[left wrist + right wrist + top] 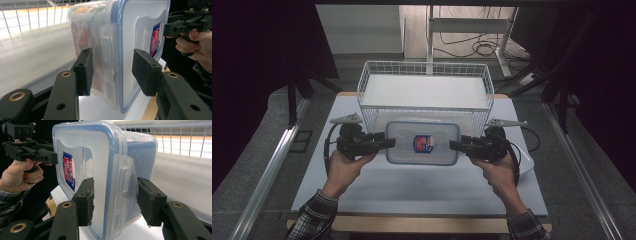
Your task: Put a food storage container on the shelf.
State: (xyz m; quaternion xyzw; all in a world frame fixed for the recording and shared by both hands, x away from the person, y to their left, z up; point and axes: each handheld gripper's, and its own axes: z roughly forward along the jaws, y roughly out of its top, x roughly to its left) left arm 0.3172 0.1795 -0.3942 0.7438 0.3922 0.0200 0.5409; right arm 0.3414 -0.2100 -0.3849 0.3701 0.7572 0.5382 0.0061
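A clear plastic container (422, 142) with a blue-rimmed lid and a red and blue label hangs between my two grippers, just in front of the wire basket. My left gripper (389, 143) is shut on its left end. In the left gripper view, the jaws of my left gripper (112, 72) clamp the container (130, 37) across the lid and body, beside a side latch. My right gripper (454, 145) is shut on the right end. In the right gripper view, my right gripper (115, 200) squeezes the container (100, 157) the same way. Coloured contents show faintly through the wall.
A white wire basket (372, 115) with a pale flat floor stands at the back of the white table top (412, 190). A white flat object (526, 167) lies by the right hand. Metal rails run along both sides of the table.
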